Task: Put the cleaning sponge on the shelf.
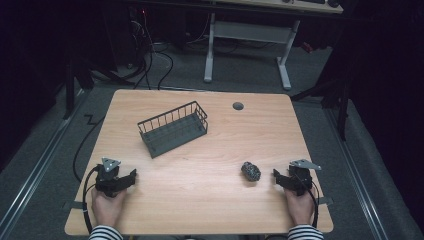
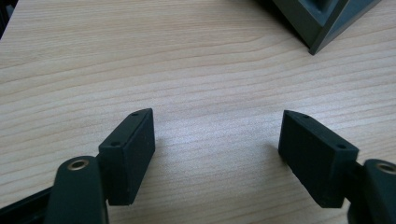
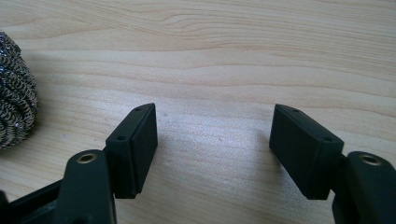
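Note:
A steel-wool scouring ball (image 1: 251, 171) lies on the wooden table (image 1: 200, 200), right of centre near the front; it also shows at the left edge of the right gripper view (image 3: 14, 93). My right gripper (image 1: 279, 179) rests on the table just right of the ball, open, with bare wood between its jaws (image 3: 212, 140). A dark wire basket (image 1: 172, 128) stands empty toward the back left of centre. My left gripper (image 1: 129, 177) rests near the front left corner, open and holding nothing (image 2: 217, 140); a corner of the basket (image 2: 322, 18) shows ahead of it to the right.
A round cable hole (image 1: 238, 106) sits in the table near the back edge. Cables trail off the left side to the floor. Beyond the table stands a white desk frame (image 1: 247, 37).

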Tool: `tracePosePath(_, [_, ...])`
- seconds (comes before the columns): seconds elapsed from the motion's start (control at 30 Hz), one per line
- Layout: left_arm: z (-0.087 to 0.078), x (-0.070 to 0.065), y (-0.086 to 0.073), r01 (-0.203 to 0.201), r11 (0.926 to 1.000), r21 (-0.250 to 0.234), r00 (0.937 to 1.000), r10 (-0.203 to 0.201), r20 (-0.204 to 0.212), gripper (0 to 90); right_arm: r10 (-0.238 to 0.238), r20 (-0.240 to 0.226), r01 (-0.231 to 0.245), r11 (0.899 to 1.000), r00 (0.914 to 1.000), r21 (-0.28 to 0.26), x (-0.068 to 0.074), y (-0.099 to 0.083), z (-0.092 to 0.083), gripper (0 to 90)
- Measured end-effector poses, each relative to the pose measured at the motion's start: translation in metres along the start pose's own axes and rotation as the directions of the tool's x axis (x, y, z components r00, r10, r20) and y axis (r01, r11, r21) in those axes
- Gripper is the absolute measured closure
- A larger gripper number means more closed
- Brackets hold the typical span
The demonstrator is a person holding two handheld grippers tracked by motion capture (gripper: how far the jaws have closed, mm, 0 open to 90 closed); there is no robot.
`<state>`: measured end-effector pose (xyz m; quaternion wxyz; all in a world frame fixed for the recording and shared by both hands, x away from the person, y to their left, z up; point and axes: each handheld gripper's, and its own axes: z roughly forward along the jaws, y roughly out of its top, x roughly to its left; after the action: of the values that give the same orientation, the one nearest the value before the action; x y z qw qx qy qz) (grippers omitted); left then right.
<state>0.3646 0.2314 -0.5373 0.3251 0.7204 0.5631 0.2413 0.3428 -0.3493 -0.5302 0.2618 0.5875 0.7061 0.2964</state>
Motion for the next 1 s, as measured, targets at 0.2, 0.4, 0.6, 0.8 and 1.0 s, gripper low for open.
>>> tracePosePath(0.2, [0.0004, -0.0003, 0.0003, 0.002, 1.0000, 0.001, 1.0000, -0.002, 0.003, 25.4, 0.001, -0.002, -0.001, 1.000, 1.0000, 0.002, 0.0004, 0.0000, -0.0001, 32.1])
tracePosePath(0.4, [0.0008, -0.0015, 0.0007, 0.004, 1.0000, 0.004, 1.0000, -0.004, -0.006, 25.3, -0.001, -0.002, 0.001, 1.000, 1.0000, 0.001, 0.0004, -0.0001, -0.0001, 32.1])
tracePosePath(0.6, [0.0008, -0.0015, 0.0006, -0.001, 1.0000, 0.002, 1.0000, 0.001, -0.004, 25.3, -0.001, -0.003, 0.001, 1.000, 1.0000, 0.001, 0.0005, 0.0000, 0.0000, 31.8])
tracePosePath(0.8, [0.0009, -0.0015, 0.0014, 0.007, 1.0000, -0.001, 1.0000, -0.007, 0.003, 26.8, 0.001, -0.006, -0.001, 1.000, 1.0000, 0.002, 0.0009, -0.0001, -0.0001, 31.7])
tracePosePath(1.0, [-0.0025, -0.0003, 0.0033, 0.029, 0.9995, -0.009, 0.9987, -0.028, 0.042, 27.5, 0.000, -0.006, 0.000, 1.000, 1.0000, 0.001, 0.0010, -0.0001, -0.0001, 31.6])
